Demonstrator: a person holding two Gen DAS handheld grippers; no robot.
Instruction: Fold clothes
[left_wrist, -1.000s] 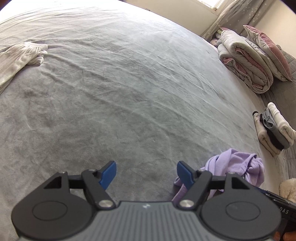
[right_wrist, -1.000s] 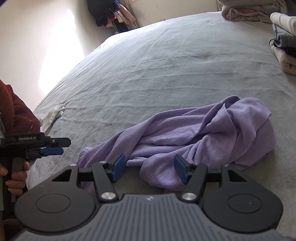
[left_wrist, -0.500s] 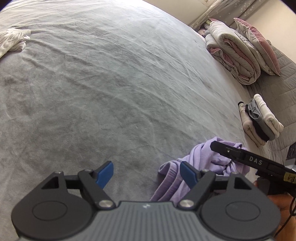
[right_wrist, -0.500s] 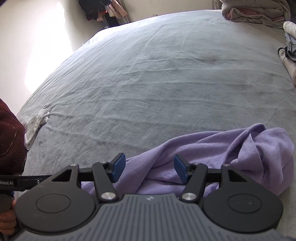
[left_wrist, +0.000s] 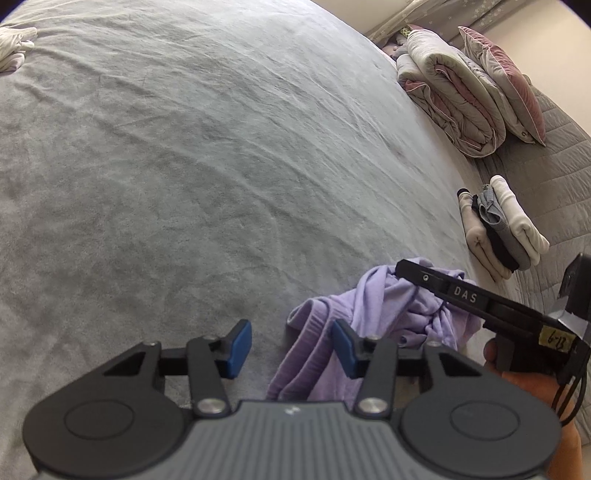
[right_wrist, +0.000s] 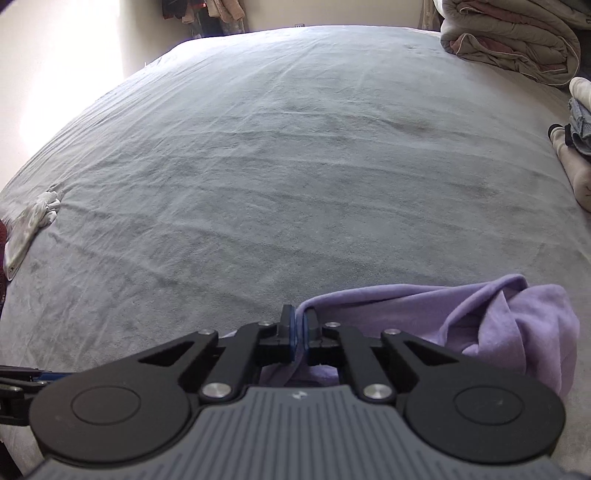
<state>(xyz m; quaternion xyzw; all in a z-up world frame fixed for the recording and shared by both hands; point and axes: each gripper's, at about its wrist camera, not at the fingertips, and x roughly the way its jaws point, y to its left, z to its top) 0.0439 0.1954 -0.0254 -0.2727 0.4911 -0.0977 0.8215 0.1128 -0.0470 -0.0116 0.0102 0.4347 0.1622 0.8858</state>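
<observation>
Left tool (left_wrist: 291, 347): we hold it spread, empty, beside the crumpled purple garment (left_wrist: 373, 317) on the bed (left_wrist: 184, 166).
Right tool (right_wrist: 298, 328): we pinch the garment's edge.
Next: our left tool needs a second edge, then spread.

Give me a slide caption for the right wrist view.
Right gripper shut on purple garment, crumpled on grey bedspread.

The right gripper (right_wrist: 298, 330), whose fingers stood wide apart a second ago, has dropped onto the purple garment (right_wrist: 424, 314) and closed them on a fold of its edge, while the left gripper (left_wrist: 291, 349) has swung closer to the cloth, fingers unchanged.
</observation>
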